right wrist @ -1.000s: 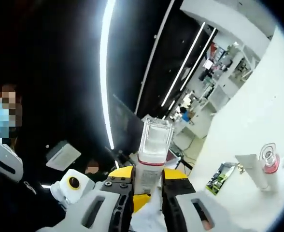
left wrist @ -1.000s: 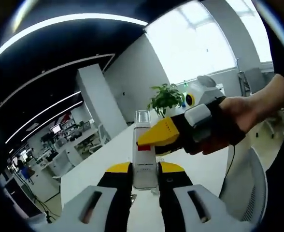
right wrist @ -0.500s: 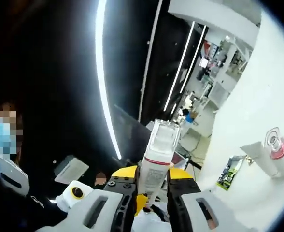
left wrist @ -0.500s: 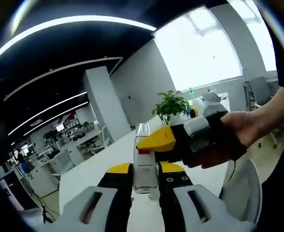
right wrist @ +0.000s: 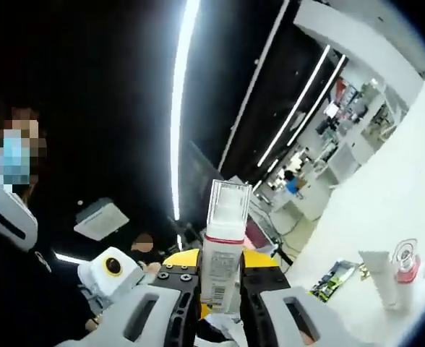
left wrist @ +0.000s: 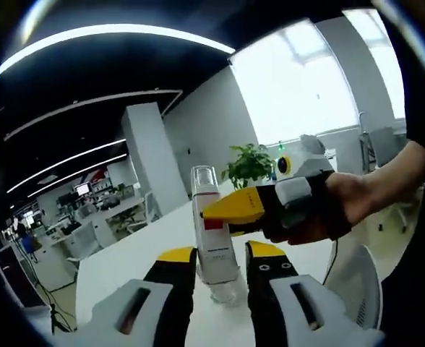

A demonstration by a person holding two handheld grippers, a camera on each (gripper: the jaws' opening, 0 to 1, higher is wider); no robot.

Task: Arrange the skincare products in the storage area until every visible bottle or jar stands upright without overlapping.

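Note:
A tall white bottle (left wrist: 211, 231) with a clear cap and a red band stands upright in the air between my left gripper's (left wrist: 221, 262) jaws, which stand a little apart from it. In the left gripper view my right gripper (left wrist: 214, 215) reaches in from the right in a person's hand, its yellow jaws clamped on the bottle at the red band. In the right gripper view the same bottle (right wrist: 223, 246) rises between my right gripper's (right wrist: 221, 266) jaws, which are shut on it.
A long white table (left wrist: 136, 253) runs below, with a potted plant (left wrist: 247, 165) at its far end and a white chair (left wrist: 357, 278) beside it. On the table (right wrist: 415, 217) lie a white tube (right wrist: 380, 278), a pink-capped bottle (right wrist: 404, 260) and a dark packet (right wrist: 333, 278).
My left gripper's jaws have spread a little away from the bottle. The right gripper keeps its hold on it. Both views have shifted with the hands.

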